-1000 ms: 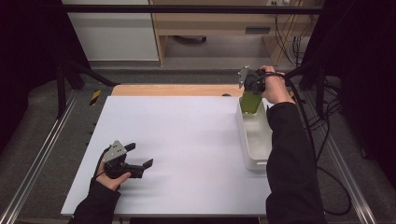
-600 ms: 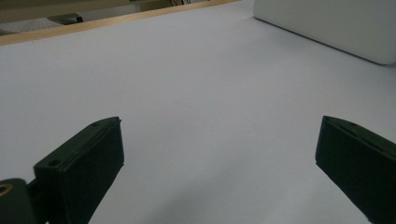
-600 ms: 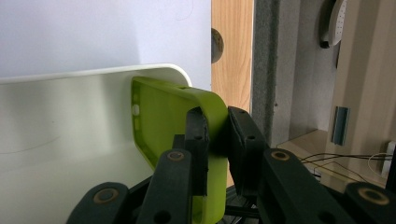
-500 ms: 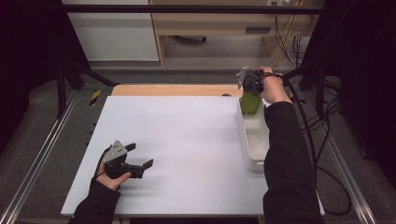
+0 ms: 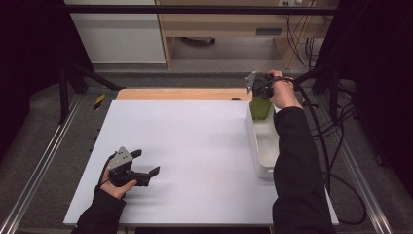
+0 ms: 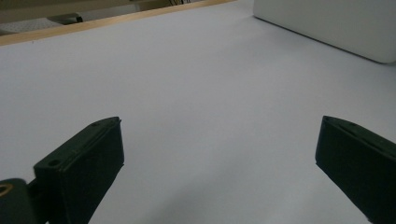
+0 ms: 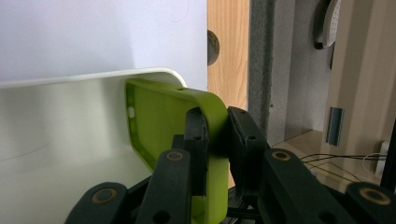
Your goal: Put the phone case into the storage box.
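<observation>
Gripping: the right gripper [image 7: 217, 140] has its jaws clamped on one side wall of a green phone case [image 7: 161, 116], one jaw inside the shell and one outside
Case position: held at the far end of the white tray [image 5: 263, 161], which lies along the right edge of the white table [image 5: 195, 141]; in the high view the case [image 5: 261, 109] sits over the tray's far end, and whether it touches the tray floor I cannot tell
Key relation: the tray's long axis runs from the person toward the far edge, and the case is at its far end, directly under the right gripper [image 5: 259, 93]; any set-down or lift turns on going straight down or up there, judging by the tray wall close beside the case
Nearer hand: the right one, already on the case; the left gripper [image 5: 146, 165] rests well apart on the near left of the table
Left gripper state: jaws spread wide with nothing between them, bare table ahead and the tray's side wall [image 6: 327, 23] farther off
View difference: the right gripper view shows the pinch on the case wall and the shell's hollow side, which the high view leaves hidden behind the hand; the high view gives the tray's full length and both arms
</observation>
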Available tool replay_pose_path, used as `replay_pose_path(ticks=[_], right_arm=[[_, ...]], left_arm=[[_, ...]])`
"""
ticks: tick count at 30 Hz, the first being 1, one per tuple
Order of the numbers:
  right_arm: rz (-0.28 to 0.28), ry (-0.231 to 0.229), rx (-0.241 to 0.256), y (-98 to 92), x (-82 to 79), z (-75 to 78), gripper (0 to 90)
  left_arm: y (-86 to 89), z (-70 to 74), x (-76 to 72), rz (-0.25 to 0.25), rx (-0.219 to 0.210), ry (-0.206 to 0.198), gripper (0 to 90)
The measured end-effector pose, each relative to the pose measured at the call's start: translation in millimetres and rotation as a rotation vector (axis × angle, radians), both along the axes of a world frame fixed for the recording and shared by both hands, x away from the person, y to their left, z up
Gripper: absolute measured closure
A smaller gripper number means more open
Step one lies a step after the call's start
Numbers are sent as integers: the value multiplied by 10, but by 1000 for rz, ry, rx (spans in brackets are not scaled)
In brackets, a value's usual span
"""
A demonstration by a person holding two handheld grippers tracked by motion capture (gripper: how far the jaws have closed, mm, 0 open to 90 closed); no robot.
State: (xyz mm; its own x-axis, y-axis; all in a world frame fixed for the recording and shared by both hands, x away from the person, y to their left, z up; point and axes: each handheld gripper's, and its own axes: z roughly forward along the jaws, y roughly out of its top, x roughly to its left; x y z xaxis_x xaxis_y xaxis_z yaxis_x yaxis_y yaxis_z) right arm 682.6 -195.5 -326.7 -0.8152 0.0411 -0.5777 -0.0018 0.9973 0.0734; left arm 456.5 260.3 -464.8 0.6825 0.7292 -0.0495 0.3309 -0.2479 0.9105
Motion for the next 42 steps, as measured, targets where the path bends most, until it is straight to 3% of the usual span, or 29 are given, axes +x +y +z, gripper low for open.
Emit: replay_pose_path(ticks=[13, 25, 34, 42], right_arm=[[-10, -3, 7, 6, -11, -6, 776], [-50, -15, 23, 14, -52, 41, 598], [-110, -40, 133, 15, -158, 144, 468], [-154, -56, 219, 20, -274, 270, 437]], left_arm=[[-4, -2, 0, -1, 4, 1, 10], [-7, -2, -1, -3, 2, -1, 10], [-12, 1, -7, -2, 5, -2, 10], [-11, 5, -11, -2, 6, -5, 10]])
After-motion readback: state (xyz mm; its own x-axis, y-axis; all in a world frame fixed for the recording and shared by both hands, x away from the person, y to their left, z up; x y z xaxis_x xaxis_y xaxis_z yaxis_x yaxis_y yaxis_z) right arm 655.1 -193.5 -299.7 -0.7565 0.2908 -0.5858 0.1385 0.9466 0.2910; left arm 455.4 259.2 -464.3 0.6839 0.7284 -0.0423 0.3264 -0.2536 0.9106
